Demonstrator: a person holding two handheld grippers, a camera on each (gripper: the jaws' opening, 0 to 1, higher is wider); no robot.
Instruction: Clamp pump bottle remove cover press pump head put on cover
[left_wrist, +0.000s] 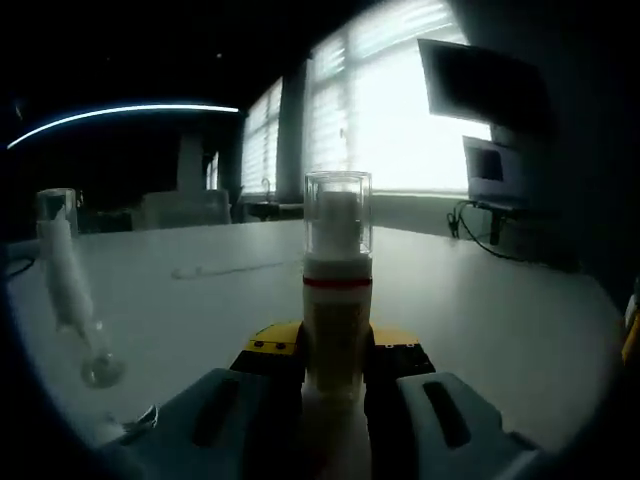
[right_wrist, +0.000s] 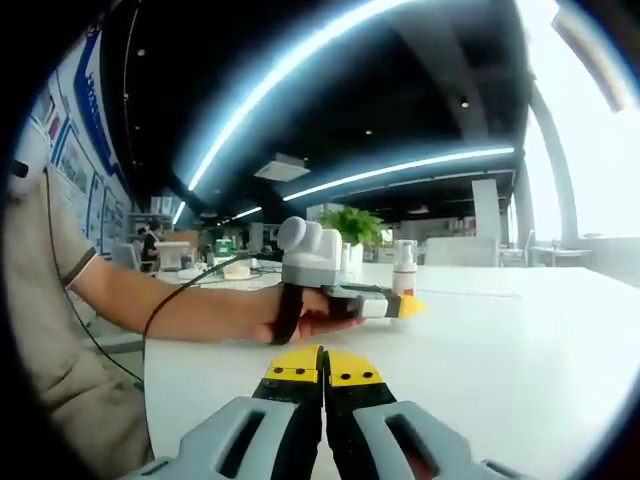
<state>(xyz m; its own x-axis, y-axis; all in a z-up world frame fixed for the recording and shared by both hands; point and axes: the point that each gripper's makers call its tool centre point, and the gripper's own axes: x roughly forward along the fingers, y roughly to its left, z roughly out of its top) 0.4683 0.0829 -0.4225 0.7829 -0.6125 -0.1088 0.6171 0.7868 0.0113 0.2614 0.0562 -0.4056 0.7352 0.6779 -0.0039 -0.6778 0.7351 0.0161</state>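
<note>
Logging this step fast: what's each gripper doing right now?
Left gripper: shut on the pump bottle, clear cover still on.
Right gripper: shut, holding nothing, above the white table.

Daylight is streaming through blinded windows (left_wrist: 400, 100) across a white table (left_wrist: 500, 310), while ceiling light strips (right_wrist: 330, 60) are glowing over an open office with a potted plant (right_wrist: 352, 228)

one pump bottle (left_wrist: 337, 300), one cover (left_wrist: 338, 213)
</note>
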